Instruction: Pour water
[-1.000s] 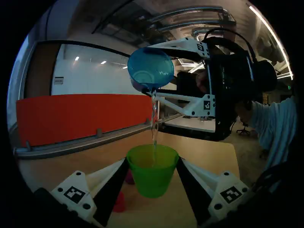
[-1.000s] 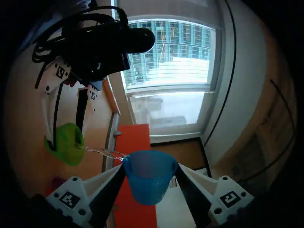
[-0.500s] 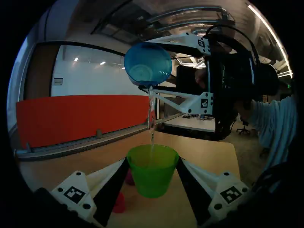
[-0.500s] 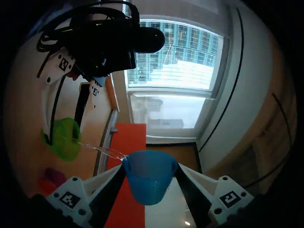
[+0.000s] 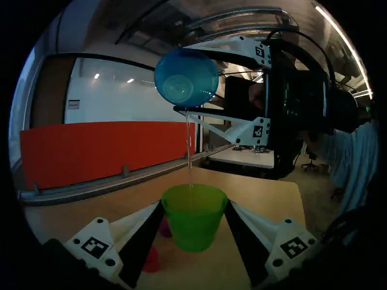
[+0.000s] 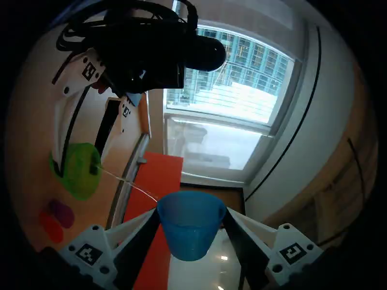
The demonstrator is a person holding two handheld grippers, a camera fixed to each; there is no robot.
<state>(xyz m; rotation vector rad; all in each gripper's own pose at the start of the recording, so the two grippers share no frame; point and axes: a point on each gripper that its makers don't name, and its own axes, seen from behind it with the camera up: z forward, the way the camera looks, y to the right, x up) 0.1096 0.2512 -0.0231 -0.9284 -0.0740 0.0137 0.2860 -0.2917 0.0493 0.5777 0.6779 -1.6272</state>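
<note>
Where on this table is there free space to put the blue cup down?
Bare wood lies beyond the green cup, up to the far edge of the table. Beside it is crowded: a purple cup and a red cup.

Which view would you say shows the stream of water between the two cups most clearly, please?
The left gripper view: the thin stream falls from the tipped blue cup into the green cup. In the right gripper view it is a faint slanted thread.

green cup (image 5: 194, 223) at 6 o'clock, translucent blue cup (image 5: 186, 77) at 12. left gripper (image 5: 193, 207) white, black inner faces, black-and-white square markers (image 5: 94, 246). orange-red wall panel (image 5: 106, 147) at 9. tan wood table (image 5: 263, 193).
</note>
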